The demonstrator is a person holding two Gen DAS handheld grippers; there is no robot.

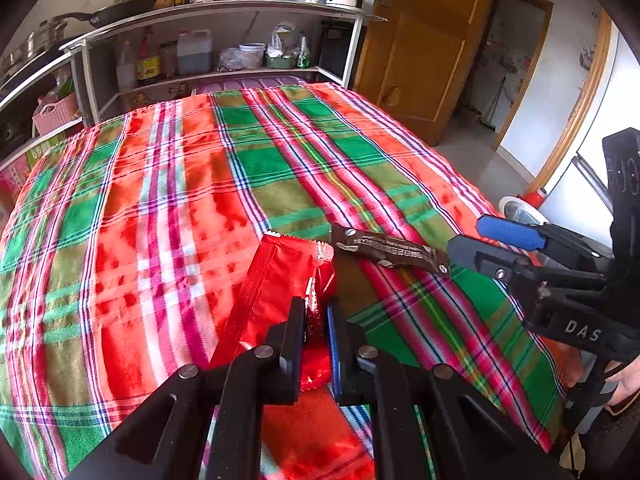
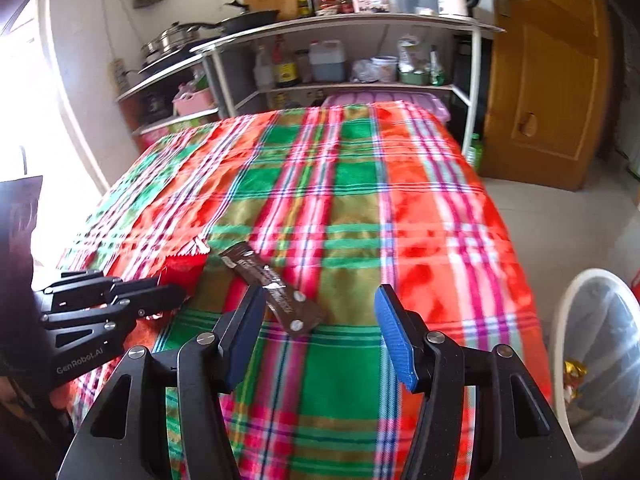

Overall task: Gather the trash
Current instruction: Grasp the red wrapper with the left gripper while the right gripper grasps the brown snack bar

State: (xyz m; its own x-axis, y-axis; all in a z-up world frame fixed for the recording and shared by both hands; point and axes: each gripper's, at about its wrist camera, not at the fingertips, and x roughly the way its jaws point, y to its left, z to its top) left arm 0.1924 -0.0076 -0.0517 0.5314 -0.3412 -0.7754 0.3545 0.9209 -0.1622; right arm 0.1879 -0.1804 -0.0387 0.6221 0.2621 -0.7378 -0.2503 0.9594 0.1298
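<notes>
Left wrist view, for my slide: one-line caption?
Left tool shut on red wrapper; right tool open by brown wrapper.

Both wrist views close above plaid tablecloth [image 1: 192,200], angled down toward shelves [image 2: 340,28], sharing the table.

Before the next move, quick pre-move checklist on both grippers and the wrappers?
1. Left gripper shut on the red wrapper: ok.
2. Right gripper open: ok.
3. Brown wrapper lined up between the right fingers: not ok; it lies by the left-hand one, its near end just reaching into the gap.
4. Brown wrapper free of the red one: ok; they lie apart on the tablecloth.
5. Bin open beside the table: ok.
6. Red wrapper lifted clear of the cloth: cannot tell.
</notes>
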